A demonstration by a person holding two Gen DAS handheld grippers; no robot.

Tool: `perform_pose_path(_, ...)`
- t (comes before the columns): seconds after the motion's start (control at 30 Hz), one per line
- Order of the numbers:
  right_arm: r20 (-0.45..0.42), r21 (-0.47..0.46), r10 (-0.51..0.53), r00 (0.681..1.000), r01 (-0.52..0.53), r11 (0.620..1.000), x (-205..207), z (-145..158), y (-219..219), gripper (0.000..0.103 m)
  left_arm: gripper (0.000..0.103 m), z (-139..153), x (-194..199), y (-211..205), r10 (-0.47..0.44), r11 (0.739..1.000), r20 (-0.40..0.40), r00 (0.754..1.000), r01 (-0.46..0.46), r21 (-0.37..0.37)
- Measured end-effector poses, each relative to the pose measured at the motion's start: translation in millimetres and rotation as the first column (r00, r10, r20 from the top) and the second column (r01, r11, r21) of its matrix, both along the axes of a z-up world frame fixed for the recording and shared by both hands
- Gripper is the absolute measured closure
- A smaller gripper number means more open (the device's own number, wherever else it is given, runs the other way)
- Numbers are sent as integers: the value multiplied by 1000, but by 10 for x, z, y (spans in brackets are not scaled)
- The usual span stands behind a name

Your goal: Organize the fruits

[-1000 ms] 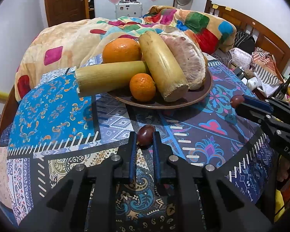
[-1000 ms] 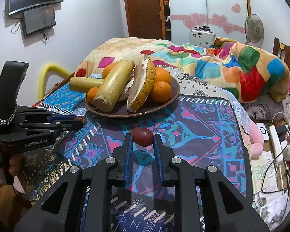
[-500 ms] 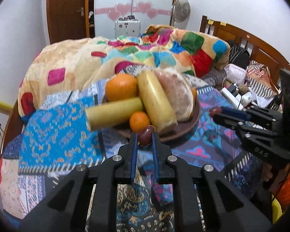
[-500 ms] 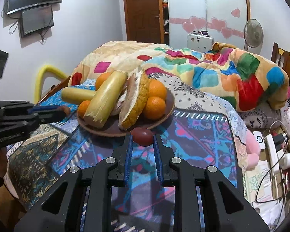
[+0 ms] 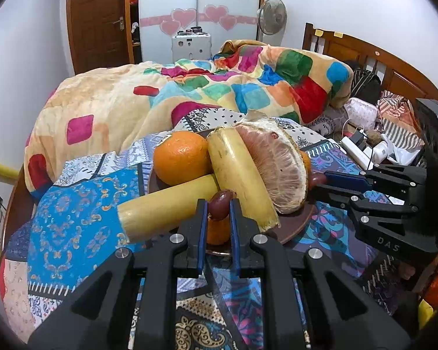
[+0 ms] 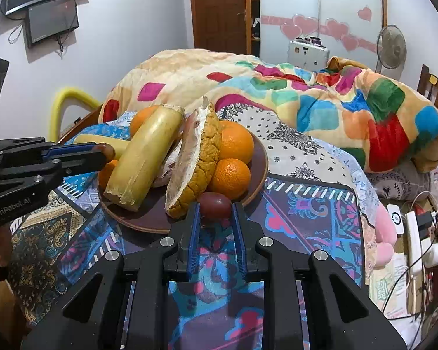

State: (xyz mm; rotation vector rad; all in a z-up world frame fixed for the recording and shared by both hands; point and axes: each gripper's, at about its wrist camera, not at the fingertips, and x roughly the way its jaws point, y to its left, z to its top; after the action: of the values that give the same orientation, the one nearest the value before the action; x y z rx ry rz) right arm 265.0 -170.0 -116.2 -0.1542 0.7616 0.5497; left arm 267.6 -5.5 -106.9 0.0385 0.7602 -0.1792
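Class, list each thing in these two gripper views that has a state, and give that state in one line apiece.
left gripper: shut on a dark red fruit, above the plate's near edge.
right gripper: shut on a second dark red fruit, at the plate rim.
pomelo: peeled open.
oranges: whole.
door: closed.

The right gripper (image 6: 216, 207) pinches a small dark red fruit (image 6: 215, 205) by the brown plate (image 6: 258, 175) — it holds oranges (image 6: 236, 143). The left gripper (image 6: 100, 153) squeezes another dark fruit (image 6: 106, 151).
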Motion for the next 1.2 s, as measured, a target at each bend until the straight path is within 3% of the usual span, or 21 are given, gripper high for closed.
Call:
perform_pose_path(0.27, -21, -6, 6, 1000, -6, 1000, 24, -27, 20, 80, 89, -62, 39, -28, 15, 999, 7, 1000, -16, 28)
perform_pose_path(0.47, -32, 5, -13, 999, 13, 1000, 39, -27, -22, 59, 74, -55, 30, 7, 36, 999, 2, 999, -36, 16)
perform_pose_path(0.6, -12, 15, -27, 1000, 27, 1000, -22, 19, -57, 59, 73, 18, -67, 48, 44, 999, 12, 999, -44, -4)
perform_pose_path(0.77, 68, 35, -40, 997, 38, 999, -289, 293, -100, 59, 73, 250, -339, 66, 52, 998, 66, 996, -50, -27)
perform_pose_path(0.93, 215, 81, -61, 975, 45, 996, -725, 772, -162, 59, 73, 667, -815, 40, 66, 998, 187, 980, -60, -37)
perform_pose_path(1.2, 421, 196, -114, 900, 33, 980, -1558, 1442, -247, 59, 72, 1312, -1748, -62, 75, 997, 399, 914, -62, -47)
